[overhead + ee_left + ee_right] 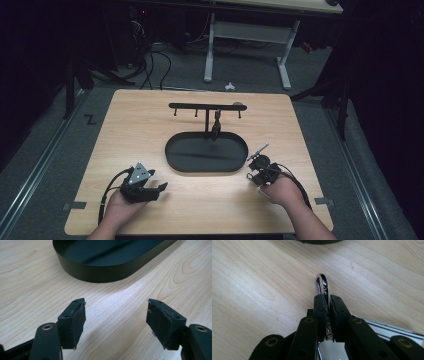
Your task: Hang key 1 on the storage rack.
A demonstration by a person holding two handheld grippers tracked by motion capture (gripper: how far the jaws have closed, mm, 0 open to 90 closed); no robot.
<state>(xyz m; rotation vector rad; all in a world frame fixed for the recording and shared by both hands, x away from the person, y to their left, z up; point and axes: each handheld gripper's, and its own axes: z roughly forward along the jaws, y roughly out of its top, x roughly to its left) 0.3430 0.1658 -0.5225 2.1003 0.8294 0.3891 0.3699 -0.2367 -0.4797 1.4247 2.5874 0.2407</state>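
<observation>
Right gripper view: right claw (327, 305) clamped on thin chrome clip (322, 285) pointing 12 o'clock, edge-on grip may slip onto counter (257, 280); left claw (116, 322) apart, idle.

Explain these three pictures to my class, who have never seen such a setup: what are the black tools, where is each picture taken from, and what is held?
A person at a wooden table holds a hand-operated claw in each hand. One picture looks down from above; the other two come from cameras riding on each claw. On the table stand a black oval tray and a black hook rack with one item hanging. The left claw is open, holding nothing. The right claw is shut on a shiny metal clasp.
</observation>
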